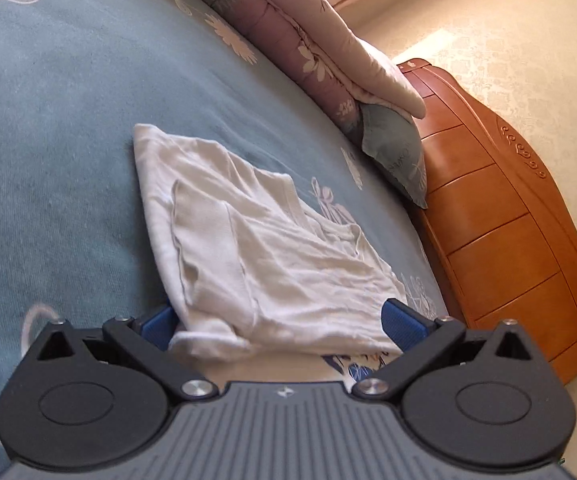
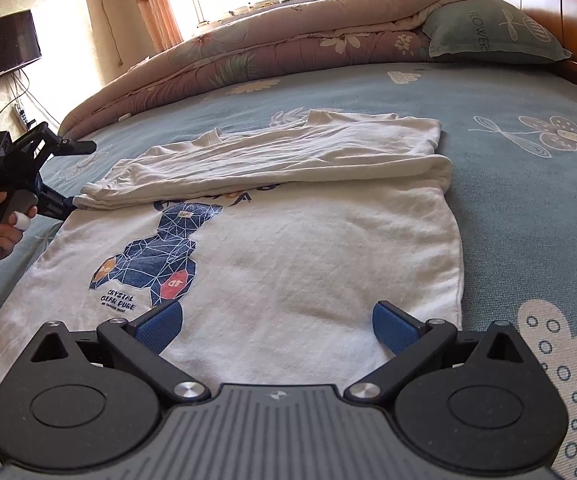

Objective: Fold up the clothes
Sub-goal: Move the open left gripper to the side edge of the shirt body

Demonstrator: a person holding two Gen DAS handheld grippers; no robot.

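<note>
A white T-shirt (image 2: 288, 264) with a blue geometric print (image 2: 156, 260) lies flat on the bed, its far part folded over toward the near side (image 2: 272, 156). My left gripper (image 1: 282, 326) is open, its blue pads either side of the folded edge of the shirt (image 1: 264, 248); it also shows in the right wrist view (image 2: 68, 200) at the shirt's left edge, held by a hand. My right gripper (image 2: 276, 326) is open and empty, just above the shirt's near hem.
The bed has a blue-green flowered sheet (image 2: 528, 200). A rolled pink quilt (image 2: 248, 56) and a green pillow (image 2: 496, 28) lie along the far side. A wooden headboard (image 1: 508, 220) stands at the bed's end. A dark screen (image 2: 0, 48) hangs on the wall.
</note>
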